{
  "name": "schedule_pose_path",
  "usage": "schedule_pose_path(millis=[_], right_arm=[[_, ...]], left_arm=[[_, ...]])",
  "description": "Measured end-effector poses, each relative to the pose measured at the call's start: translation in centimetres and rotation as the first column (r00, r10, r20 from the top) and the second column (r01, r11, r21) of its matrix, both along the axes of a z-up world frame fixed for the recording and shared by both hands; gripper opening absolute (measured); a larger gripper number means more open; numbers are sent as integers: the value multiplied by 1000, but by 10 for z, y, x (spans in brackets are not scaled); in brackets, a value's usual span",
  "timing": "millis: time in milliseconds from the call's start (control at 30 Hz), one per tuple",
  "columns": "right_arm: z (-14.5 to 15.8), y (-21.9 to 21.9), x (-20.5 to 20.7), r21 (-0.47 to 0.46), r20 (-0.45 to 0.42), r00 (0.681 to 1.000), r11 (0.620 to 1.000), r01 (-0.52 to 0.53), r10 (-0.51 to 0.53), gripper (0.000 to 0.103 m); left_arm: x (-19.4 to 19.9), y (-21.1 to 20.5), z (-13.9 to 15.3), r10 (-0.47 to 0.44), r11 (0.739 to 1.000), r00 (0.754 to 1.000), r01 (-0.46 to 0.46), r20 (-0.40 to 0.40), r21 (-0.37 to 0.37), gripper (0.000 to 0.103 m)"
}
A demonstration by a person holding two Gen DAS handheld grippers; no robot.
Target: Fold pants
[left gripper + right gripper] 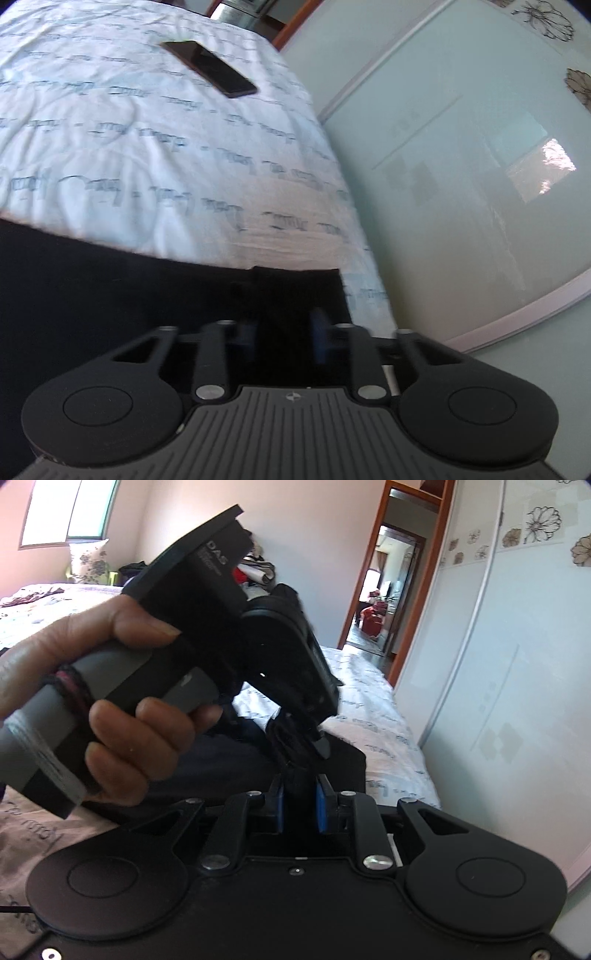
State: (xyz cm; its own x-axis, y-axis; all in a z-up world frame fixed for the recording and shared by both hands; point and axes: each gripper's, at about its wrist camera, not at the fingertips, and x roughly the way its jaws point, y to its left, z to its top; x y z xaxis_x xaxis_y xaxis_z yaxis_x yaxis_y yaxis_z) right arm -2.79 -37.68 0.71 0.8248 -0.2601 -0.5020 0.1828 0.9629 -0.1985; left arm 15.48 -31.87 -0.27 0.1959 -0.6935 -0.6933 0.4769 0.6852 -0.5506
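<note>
My right gripper [300, 806] pinches edge of dark soft fabric pants [207, 760]; my left gripper [282, 332] just ahead, also clamped on them. Pants lie below tools on white printed bedsheet [147, 147]. Fold mid-way; laying flat left.

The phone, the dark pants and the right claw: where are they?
phone [209, 68]: left wrist view, middle of its screen.
pants [110, 288]: left wrist view, flat dark cloth.
right claw [300, 805]: right wrist view, between its blue pads.
</note>
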Motion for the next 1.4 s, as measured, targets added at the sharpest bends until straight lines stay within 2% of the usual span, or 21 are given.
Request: schedule_pose_path(millis=[33,100,233,400,500,600,700,900,1000,1033,1067,1133,1167,1200,1233,1400], right_arm=[[0,2,2,14,0,1000,1000,-10,10,18],[0,7,4,46,6,999,998,-34,34,18],[0,20,20,136,33,993,984,-113,109,18],[-4,44,46,264,80,977,941,-210,196,18],[-8,61,65,315,95,965,912,-263,245,18],[-14,77,84,346,100,951,886,-309,293,18],[-20,89,100,366,96,939,866,-342,330,18],[-24,96,122,379,90,938,859,-343,335,18],[-25,99,132,387,82,944,863,-324,318,18],[-27,98,134,399,81,946,860,-319,314,18],[-28,98,137,417,79,946,852,-317,314,18],[-29,93,134,464,78,944,826,-320,321,19],[-27,88,131,486,87,944,814,-320,319,23],[-24,81,126,508,101,943,799,-322,316,29],[-20,73,126,530,120,941,781,-331,317,30],[-16,39,104,616,192,954,729,-298,229,31]], left_arm=[[0,5,2,4,1000,1000,-4,20,8,16],[-3,17,8,7,999,996,-11,91,45,14],[-4,50,21,35,993,977,-58,209,106,14],[10,97,30,116,974,948,-167,296,153,13],[21,120,29,123,948,923,-218,365,232,14],[30,140,26,125,909,893,-278,433,310,14],[38,155,22,116,879,876,-310,468,362,15],[44,167,15,82,834,839,-354,538,424,15],[48,167,12,83,795,792,-419,605,438,13],[51,167,11,81,785,788,-427,610,448,18],[56,168,10,81,779,799,-423,595,463,25],[63,174,11,95,788,831,-399,548,469,27],[64,180,14,104,791,839,-395,534,467,29],[63,186,16,109,788,839,-400,533,468,38],[60,192,19,108,785,837,-403,537,470,49],[35,228,39,132,771,803,-451,581,450,75]])
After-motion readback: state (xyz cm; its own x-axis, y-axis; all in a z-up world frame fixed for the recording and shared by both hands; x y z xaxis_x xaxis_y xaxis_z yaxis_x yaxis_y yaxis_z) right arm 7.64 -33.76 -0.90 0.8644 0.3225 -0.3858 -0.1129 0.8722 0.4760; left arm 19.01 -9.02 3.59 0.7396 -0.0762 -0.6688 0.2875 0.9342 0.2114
